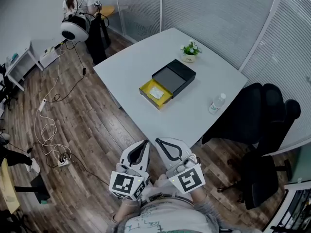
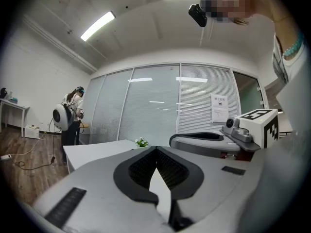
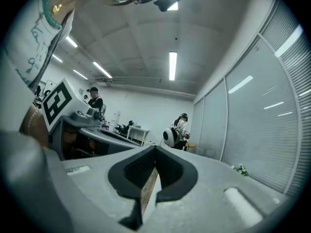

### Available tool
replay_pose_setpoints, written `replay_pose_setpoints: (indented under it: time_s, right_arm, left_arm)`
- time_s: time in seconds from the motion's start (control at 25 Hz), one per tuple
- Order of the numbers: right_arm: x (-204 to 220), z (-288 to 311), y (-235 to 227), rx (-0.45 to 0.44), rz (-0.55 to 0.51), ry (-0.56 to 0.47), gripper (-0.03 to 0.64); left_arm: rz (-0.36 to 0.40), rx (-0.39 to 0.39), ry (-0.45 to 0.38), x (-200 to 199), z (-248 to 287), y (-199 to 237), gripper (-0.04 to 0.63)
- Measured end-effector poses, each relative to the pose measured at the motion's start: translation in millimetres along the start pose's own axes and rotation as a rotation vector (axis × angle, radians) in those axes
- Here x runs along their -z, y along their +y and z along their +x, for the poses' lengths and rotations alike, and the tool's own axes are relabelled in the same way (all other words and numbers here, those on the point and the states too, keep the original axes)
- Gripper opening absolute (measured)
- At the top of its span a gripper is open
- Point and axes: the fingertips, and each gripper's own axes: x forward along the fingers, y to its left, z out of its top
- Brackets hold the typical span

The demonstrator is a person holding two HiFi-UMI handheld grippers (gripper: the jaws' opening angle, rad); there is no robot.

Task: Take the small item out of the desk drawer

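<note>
On the white table (image 1: 131, 67) stands a black box (image 1: 176, 74) with its yellow drawer (image 1: 164, 99) pulled out toward me. A small white item (image 1: 156, 91) lies flat in the drawer. Both grippers hang close to my body, well short of the table's near corner. My left gripper (image 1: 145, 142) (image 2: 156, 148) is shut with nothing between its jaws. Beside it my right gripper (image 1: 158, 141) (image 3: 155, 147) is shut and empty too. Both point level toward the table. The left gripper view also shows the table (image 2: 92, 152) ahead.
A small potted plant (image 1: 190, 51) (image 2: 141, 142) (image 3: 240, 169) sits at the table's far edge, and a clear bottle (image 1: 217, 102) at its right edge. A black office chair (image 1: 265, 130) stands right of the table. Cables (image 1: 48, 130) trail over the wooden floor at left. A person (image 1: 80, 6) stands at the back.
</note>
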Motion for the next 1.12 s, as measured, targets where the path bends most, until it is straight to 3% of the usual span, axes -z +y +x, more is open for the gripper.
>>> replay_pose_setpoints:
  time_s: [0.44,1.12]
  right_arm:
    - [4.5,52.6,-11.7,0.004,0.011,0.016,0.003]
    - [-0.8,178.2,-33.5,0.109,0.001,0.032,0.003]
  left_arm:
    - [-0.017,0.024,0.005,-5.3,21.4,49.7,-0.002]
    - [-0.018,0.128,0.023,-29.1,60.9,170.9,-0.002]
